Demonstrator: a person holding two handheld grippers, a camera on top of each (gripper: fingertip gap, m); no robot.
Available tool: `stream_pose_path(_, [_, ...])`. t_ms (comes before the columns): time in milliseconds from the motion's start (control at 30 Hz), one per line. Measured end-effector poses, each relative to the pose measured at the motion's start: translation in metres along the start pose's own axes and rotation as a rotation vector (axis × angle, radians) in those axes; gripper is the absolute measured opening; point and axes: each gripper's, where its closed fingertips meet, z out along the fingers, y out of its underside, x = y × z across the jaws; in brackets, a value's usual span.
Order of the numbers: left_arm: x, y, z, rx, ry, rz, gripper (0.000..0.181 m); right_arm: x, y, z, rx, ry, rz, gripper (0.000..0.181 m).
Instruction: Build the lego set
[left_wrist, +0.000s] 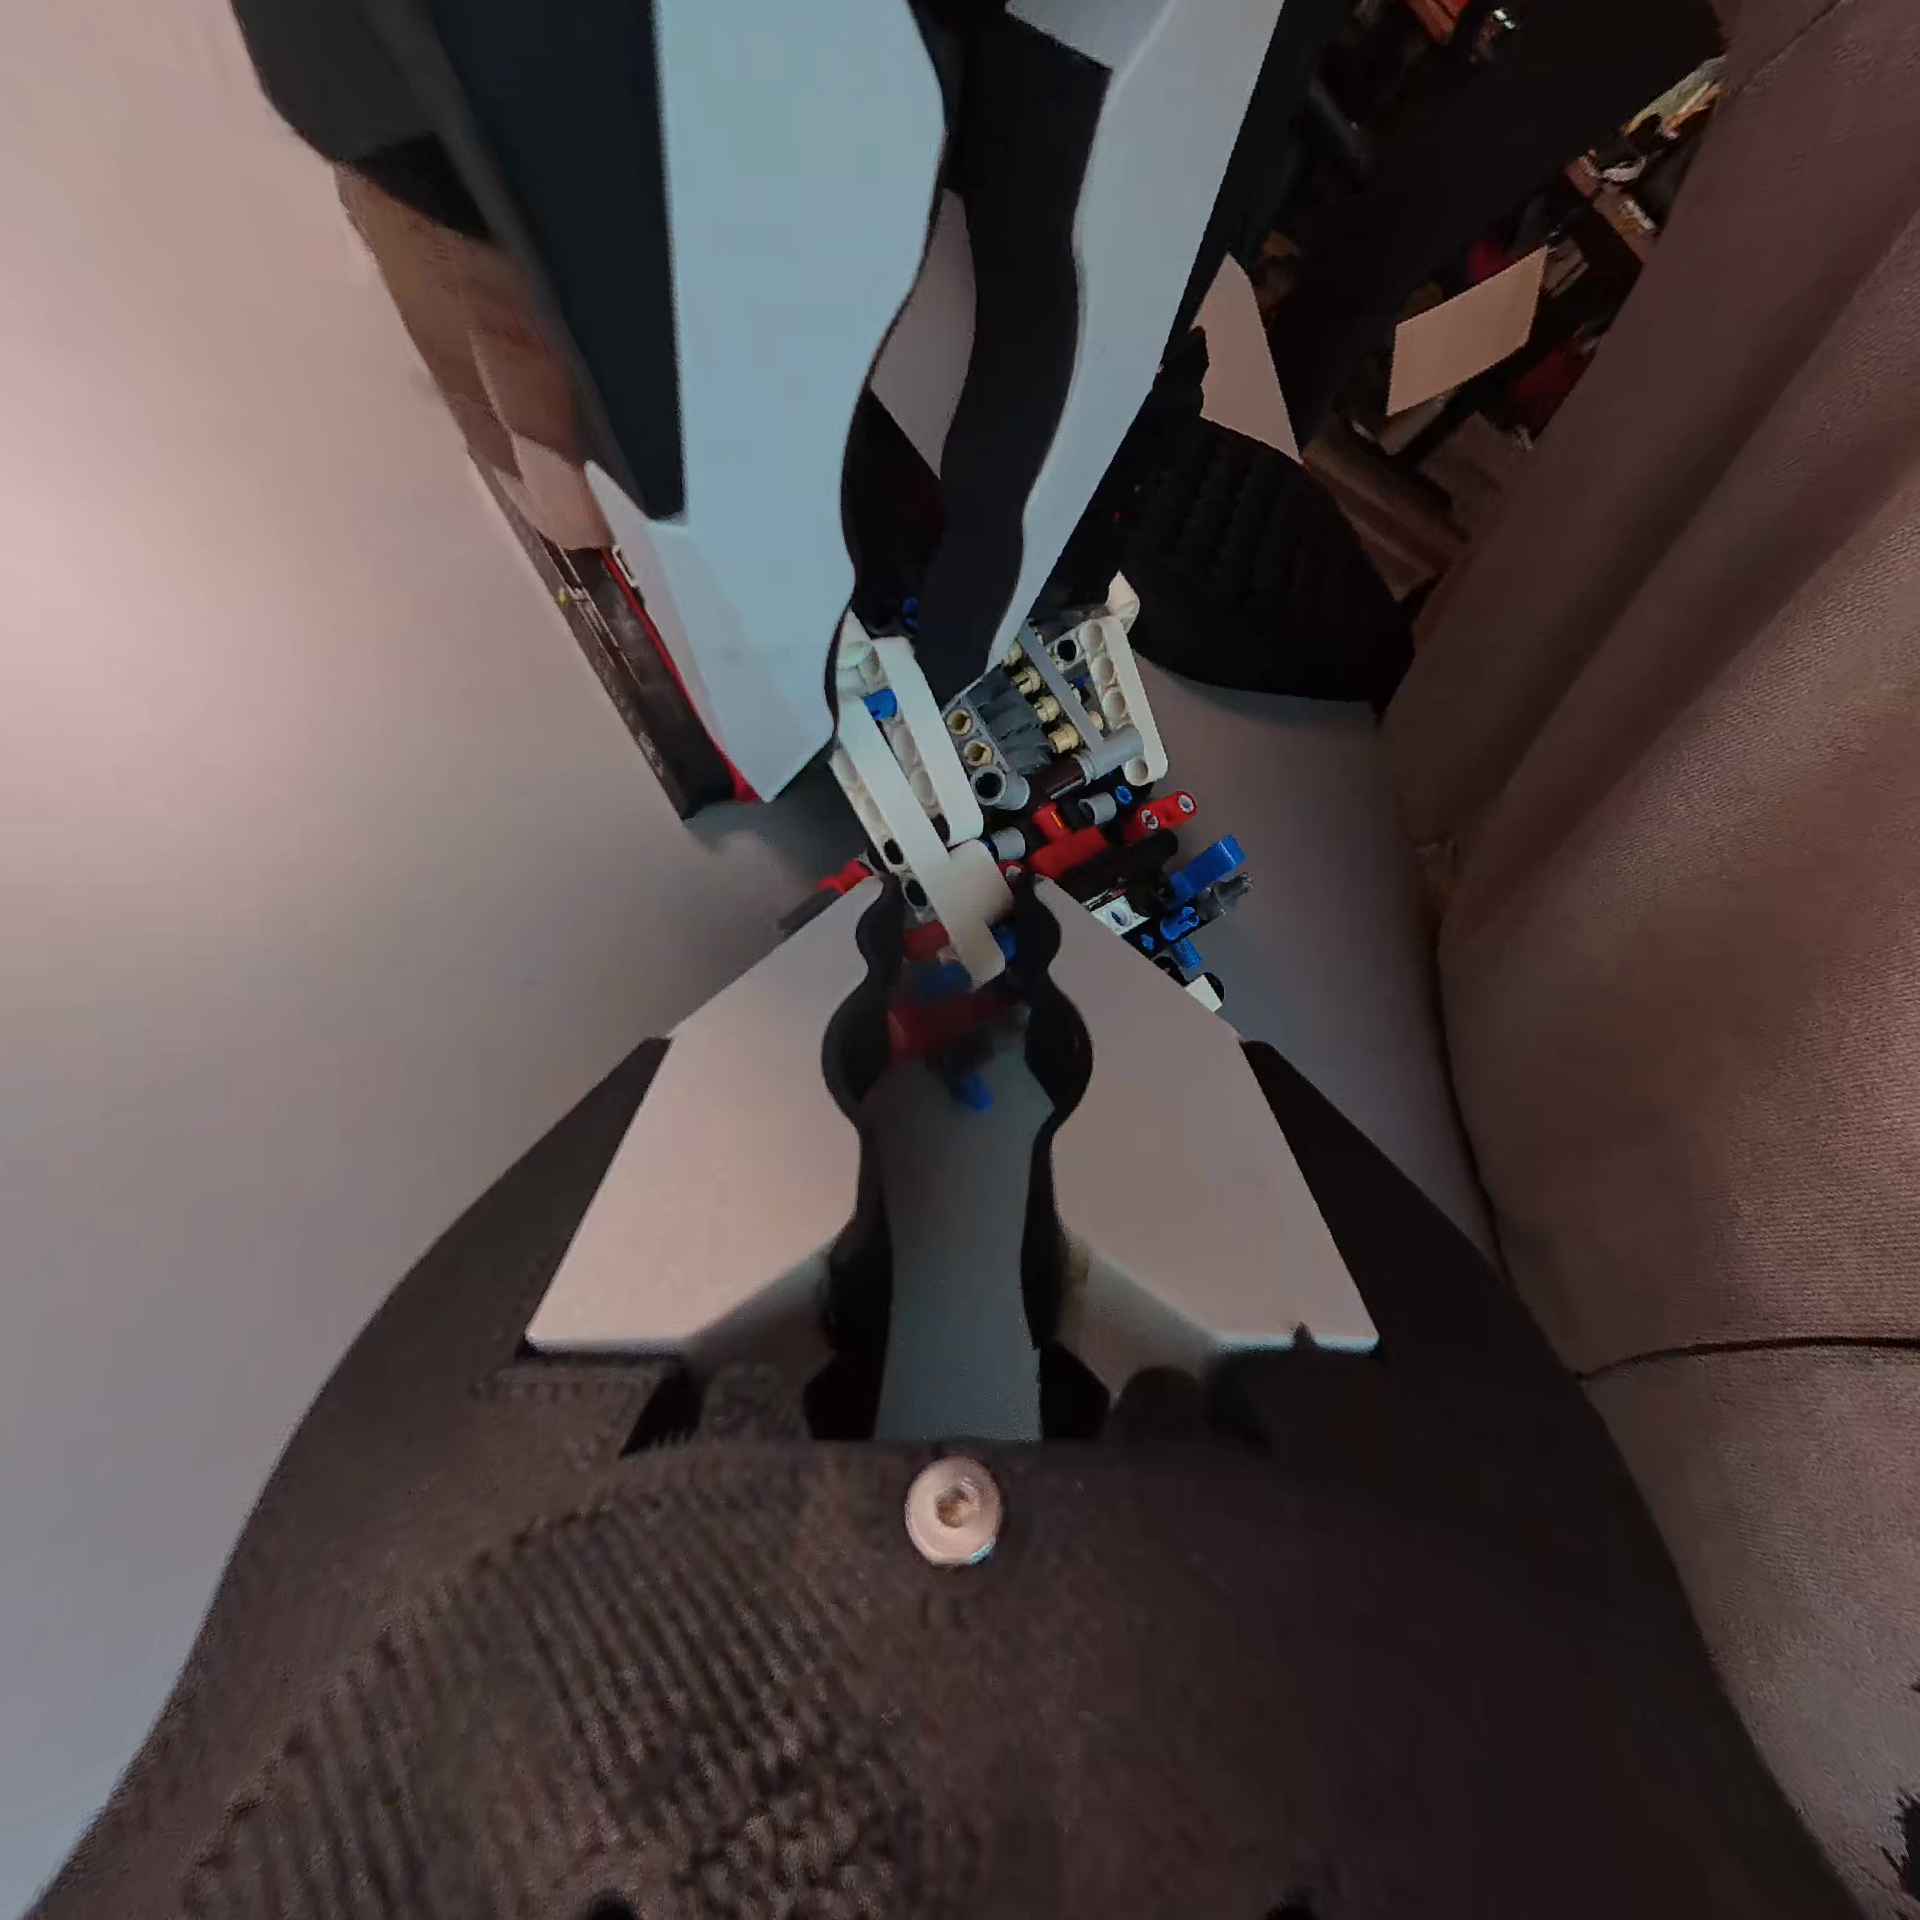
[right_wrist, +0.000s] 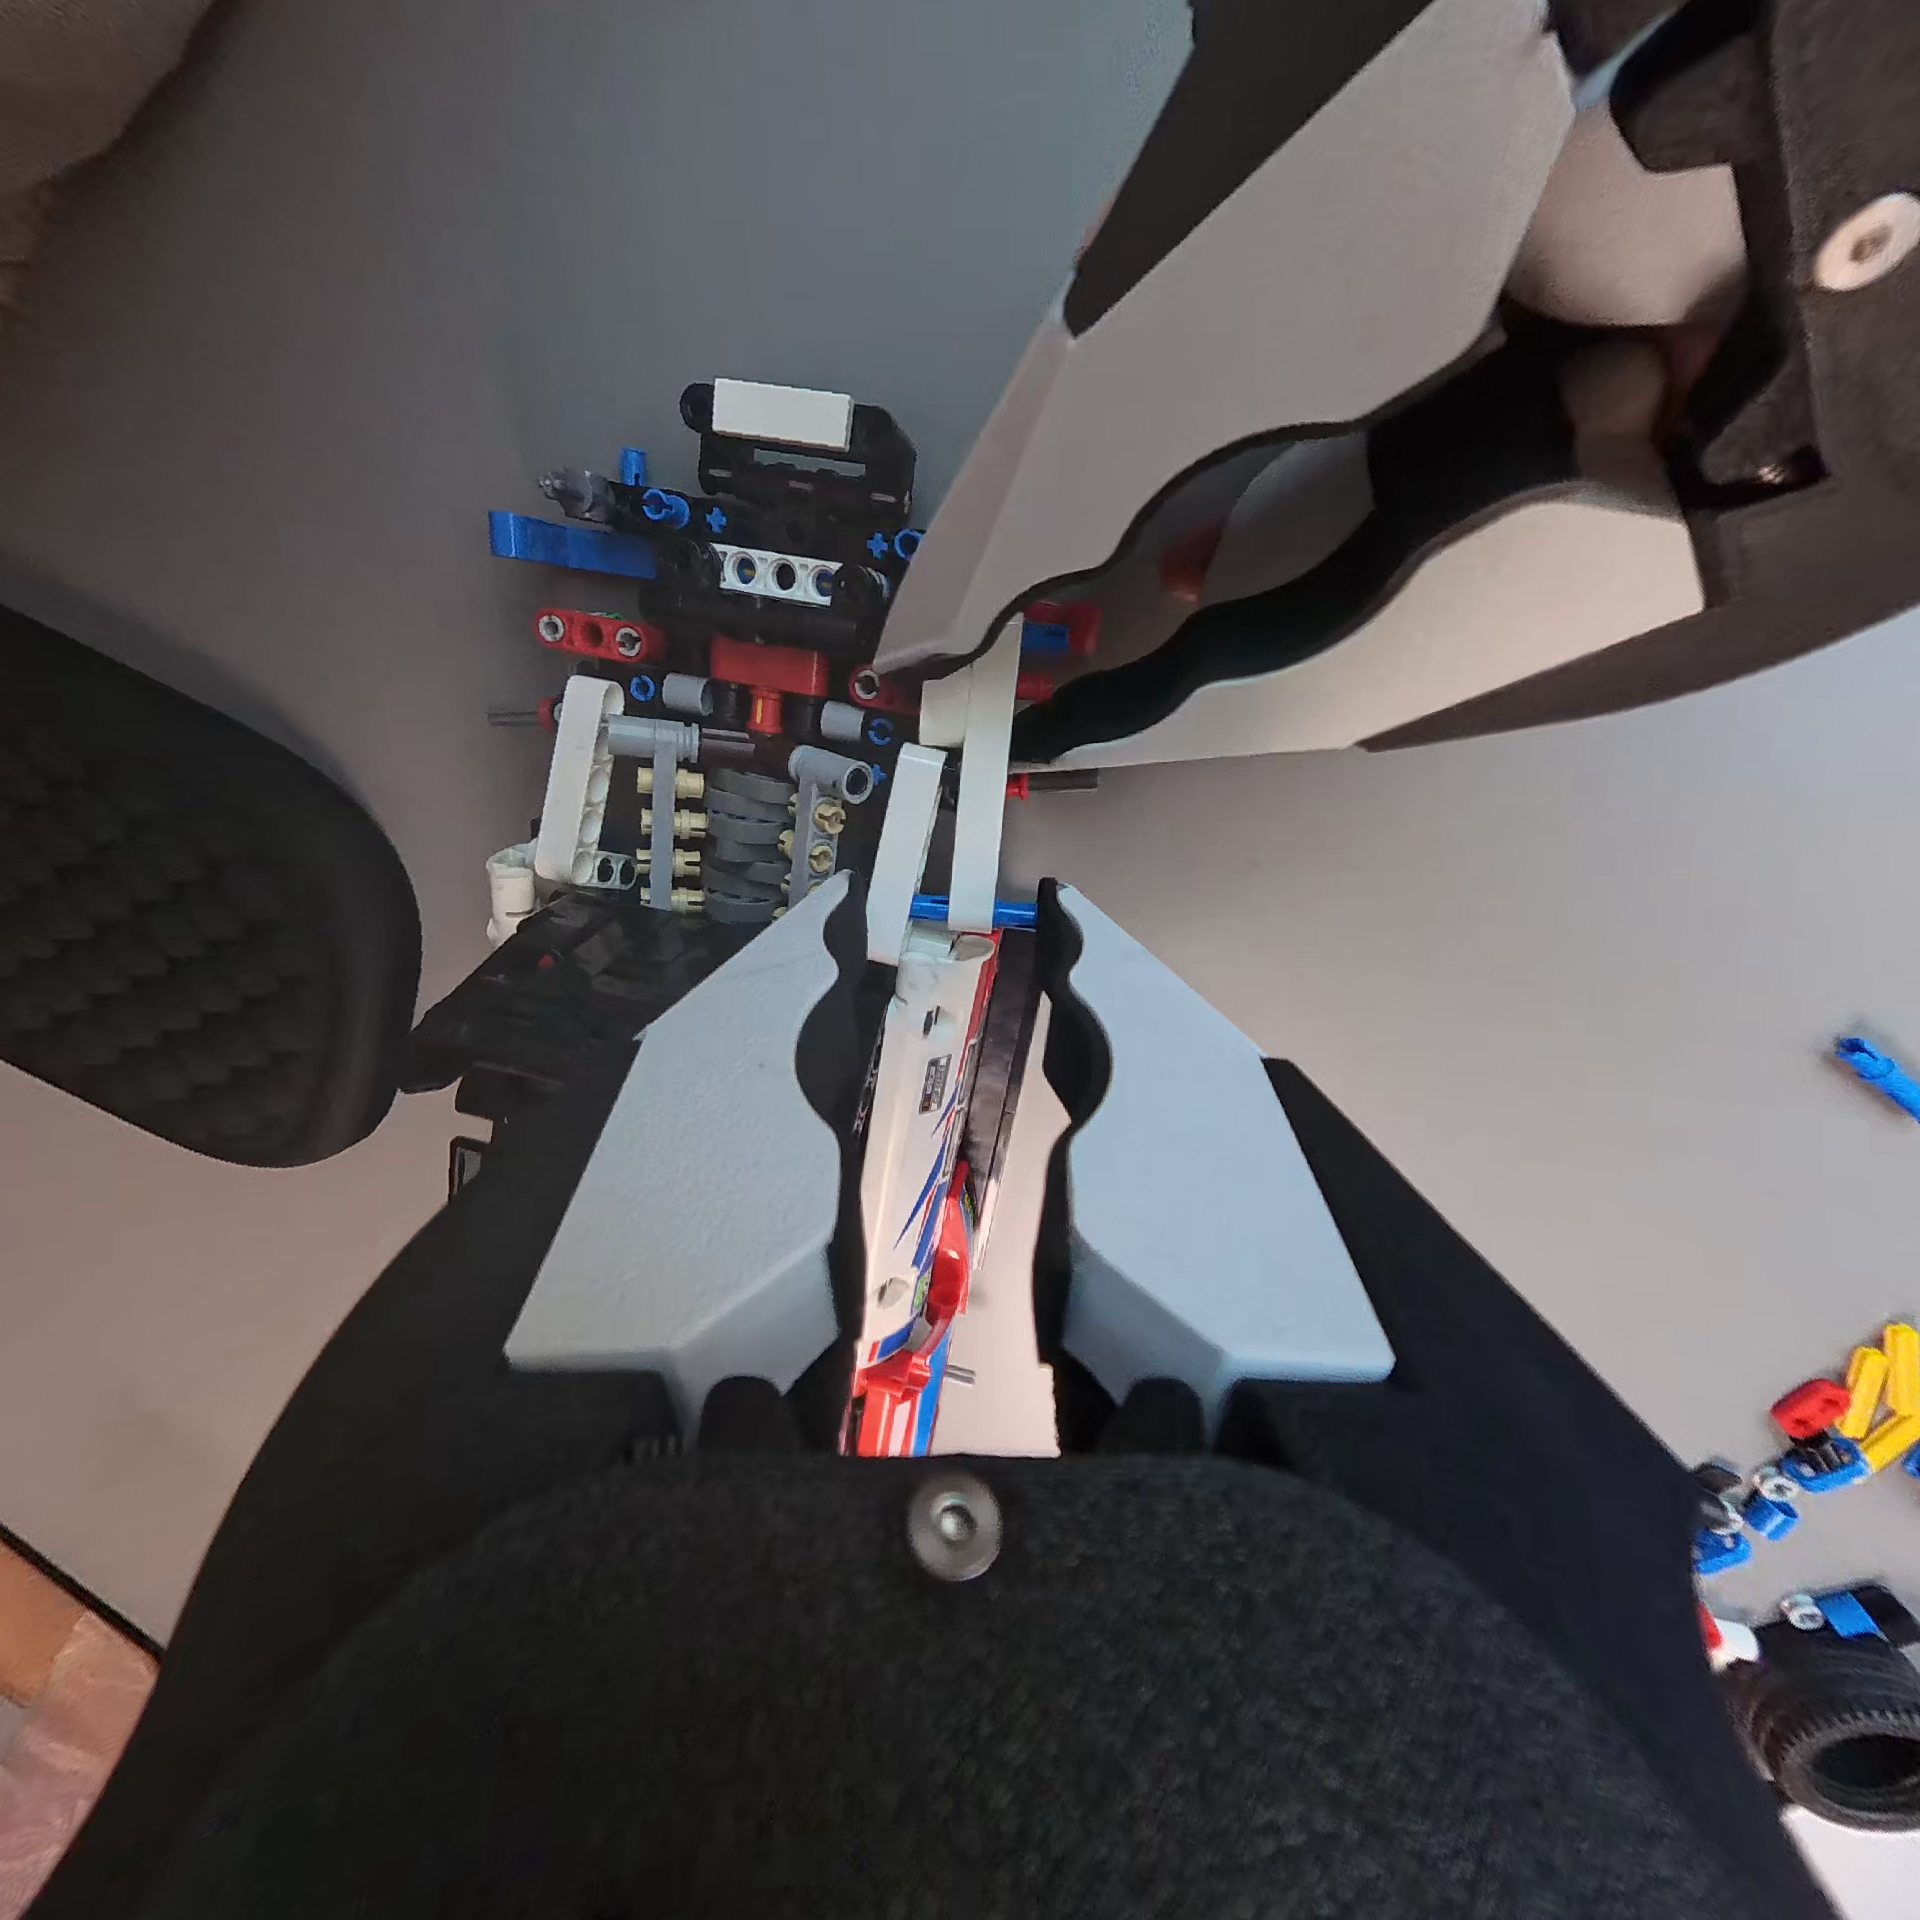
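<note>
A partly built Lego car of black, white, red and blue beams lies on the grey table; it also shows in the left wrist view. My right gripper is shut on the car's white panel with red and blue stripes. My left gripper is shut on the end of a long white beam at the car's side. In the right wrist view that beam runs from the left gripper towards my right fingers. The right gripper faces the left one across the car.
A large black tyre lies left of the car. Loose yellow, red and blue parts, a blue pin and another tyre lie on the right. A brown cushion borders the table. Less than 4 cm separates the two grippers' tips. It is some 15 cm from my right tips to the blue pin.
</note>
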Motion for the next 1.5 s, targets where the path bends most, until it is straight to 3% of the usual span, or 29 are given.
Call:
stream_pose_path(367, [0.001,-0.004,0.002,-0.103,0.257,-0.075,0.016,-0.005,0.006,-0.001,0.018,-0.007,0.039,0.022])
stream_pose_path(500, [-0.002,-0.008,0.004,-0.121,0.262,-0.083,0.016,-0.004,0.011,-0.003,0.028,-0.007,0.075,0.023])
stream_pose_path(633, [-0.003,-0.009,0.005,-0.084,0.208,-0.087,0.017,-0.004,0.013,-0.003,0.029,-0.014,0.096,0.023])
stream_pose_path(933, [-0.001,-0.001,-0.014,0.013,-0.089,-0.003,0.038,0.0,0.004,-0.021,0.075,0.008,0.132,0.026])
stream_pose_path(1033, [-0.001,-0.002,-0.01,0.029,-0.11,-0.008,0.035,0.005,-0.003,-0.026,0.061,0.04,0.13,0.028])
stream_pose_path(1267, [-0.006,-0.004,-0.017,0.062,-0.157,0.012,0.029,-0.003,0.003,0.0,-0.105,-0.017,0.149,0.022])
stream_pose_path(1500, [-0.007,-0.003,-0.028,0.089,-0.209,0.083,0.032,-0.005,0.007,0.001,-0.116,-0.03,0.168,0.015])
